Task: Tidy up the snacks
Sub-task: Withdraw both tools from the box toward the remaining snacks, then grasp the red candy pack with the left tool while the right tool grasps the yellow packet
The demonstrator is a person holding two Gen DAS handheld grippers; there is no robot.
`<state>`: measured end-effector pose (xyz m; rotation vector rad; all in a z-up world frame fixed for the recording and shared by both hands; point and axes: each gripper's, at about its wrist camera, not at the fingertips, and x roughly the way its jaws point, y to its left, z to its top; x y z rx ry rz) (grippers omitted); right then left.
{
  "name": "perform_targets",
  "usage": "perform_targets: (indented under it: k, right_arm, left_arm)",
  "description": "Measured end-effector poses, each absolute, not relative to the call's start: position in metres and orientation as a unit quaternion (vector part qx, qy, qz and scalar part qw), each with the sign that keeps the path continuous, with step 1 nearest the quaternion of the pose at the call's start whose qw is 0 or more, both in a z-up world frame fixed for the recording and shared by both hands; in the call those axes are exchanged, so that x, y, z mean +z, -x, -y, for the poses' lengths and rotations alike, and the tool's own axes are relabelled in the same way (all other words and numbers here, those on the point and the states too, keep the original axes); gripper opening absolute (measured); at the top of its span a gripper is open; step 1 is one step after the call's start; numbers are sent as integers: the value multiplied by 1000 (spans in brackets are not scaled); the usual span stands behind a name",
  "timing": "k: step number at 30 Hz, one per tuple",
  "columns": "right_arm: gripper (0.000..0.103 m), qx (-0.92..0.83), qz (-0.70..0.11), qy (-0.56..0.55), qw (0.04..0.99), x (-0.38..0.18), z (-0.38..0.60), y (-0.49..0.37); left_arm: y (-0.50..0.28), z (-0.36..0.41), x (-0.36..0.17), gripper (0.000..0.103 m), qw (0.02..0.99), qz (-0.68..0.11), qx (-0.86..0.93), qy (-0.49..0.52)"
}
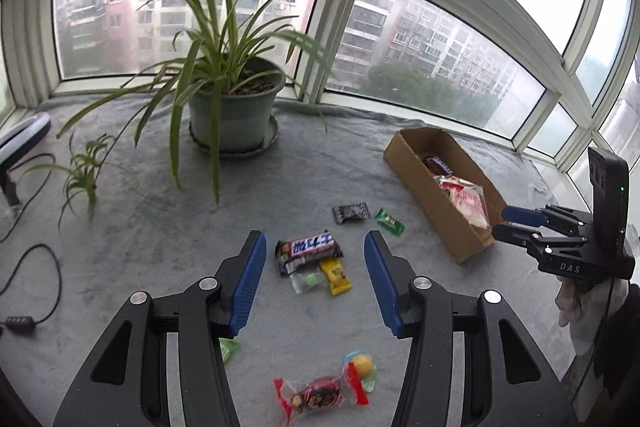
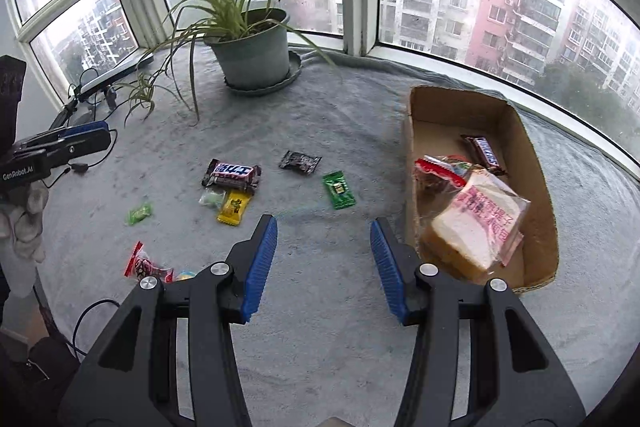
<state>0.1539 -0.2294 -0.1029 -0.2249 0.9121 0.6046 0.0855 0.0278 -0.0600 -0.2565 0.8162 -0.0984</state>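
Loose snacks lie on the grey cloth. A Snickers bar (image 1: 309, 250) (image 2: 232, 175) lies with a yellow packet (image 1: 336, 275) (image 2: 234, 207) and a clear green candy (image 1: 307, 281) beside it. A dark wrapper (image 1: 351, 212) (image 2: 300, 161) and a green packet (image 1: 389, 221) (image 2: 339, 189) lie nearer the cardboard box (image 1: 416, 183) (image 2: 540, 203). The box holds a bread bag (image 2: 476, 223), a red bag and a Snickers bar (image 2: 482, 151). My left gripper (image 1: 315, 242) is open and empty, hovering over the Snickers group. My right gripper (image 2: 323, 227) is open and empty beside the box.
A large potted plant (image 1: 232, 107) (image 2: 252, 55) stands at the back by the windows. A red packet (image 1: 316, 393) (image 2: 144, 265), a yellow-red candy (image 1: 360, 373) and a green candy (image 2: 140, 213) lie near the front. Cables (image 1: 36, 267) and a lamp lie at the left.
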Motion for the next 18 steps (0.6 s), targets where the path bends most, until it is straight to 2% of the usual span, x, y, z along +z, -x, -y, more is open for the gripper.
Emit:
perform_targets:
  k: [15,18]
  right_arm:
    - [51,316,-492,81,807,-154,175,-168]
    - [51,322,-506,81,796,-165,161,-174]
  left_arm:
    - [-12,-18,-126,50,873,-475,-62,92]
    - [-9,-4,-134,58,870,-484,-74,63]
